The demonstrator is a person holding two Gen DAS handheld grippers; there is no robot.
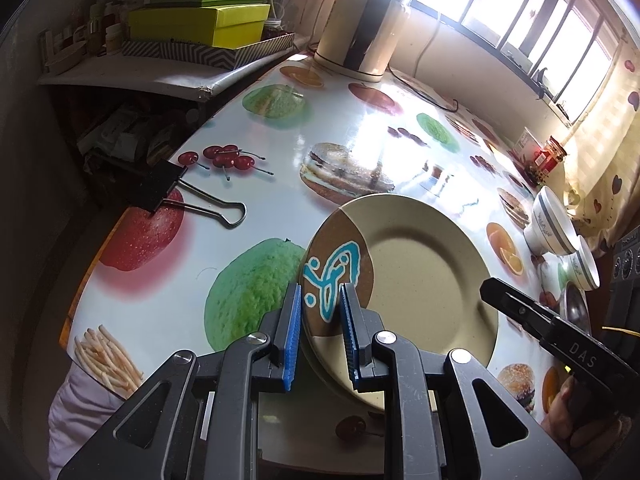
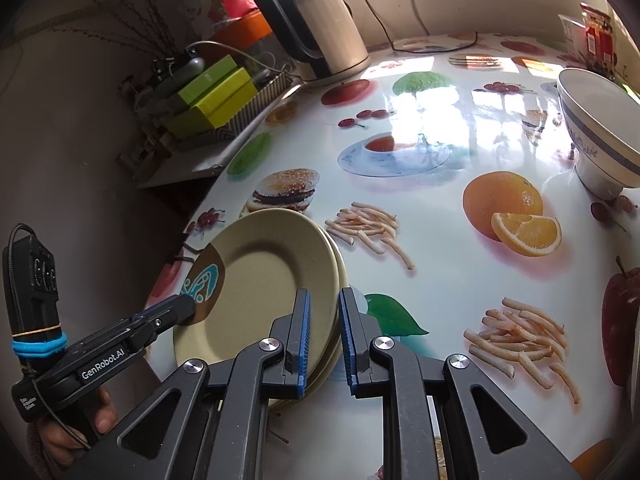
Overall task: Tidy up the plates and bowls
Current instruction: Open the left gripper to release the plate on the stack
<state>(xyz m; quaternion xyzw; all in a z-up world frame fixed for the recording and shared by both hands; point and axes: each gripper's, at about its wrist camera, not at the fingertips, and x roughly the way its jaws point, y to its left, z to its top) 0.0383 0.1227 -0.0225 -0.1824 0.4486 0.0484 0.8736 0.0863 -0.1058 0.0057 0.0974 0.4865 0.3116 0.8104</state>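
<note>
A beige plate (image 1: pixel 424 276) with a brown patch and blue drawing lies on a second beige plate on the fruit-print table. My left gripper (image 1: pixel 320 300) straddles the top plate's near rim at the brown patch, jaws close around it. In the right wrist view the stacked plates (image 2: pixel 260 280) sit at lower left; my right gripper (image 2: pixel 324 308) is open, jaws around the stack's right rim. The left gripper's fingers (image 2: pixel 176 310) touch the brown patch. Two white bowls (image 1: pixel 550 220) with blue bands stand at the right; one bowl (image 2: pixel 600 128) shows at far right.
An electric kettle (image 1: pixel 360 20) stands at the table's far edge with its cord. Green boxes (image 1: pixel 200 20) sit on a side shelf at left. A black binder clip (image 1: pixel 160 184) grips the table's left edge. Jars (image 1: pixel 544 156) stand at the far right.
</note>
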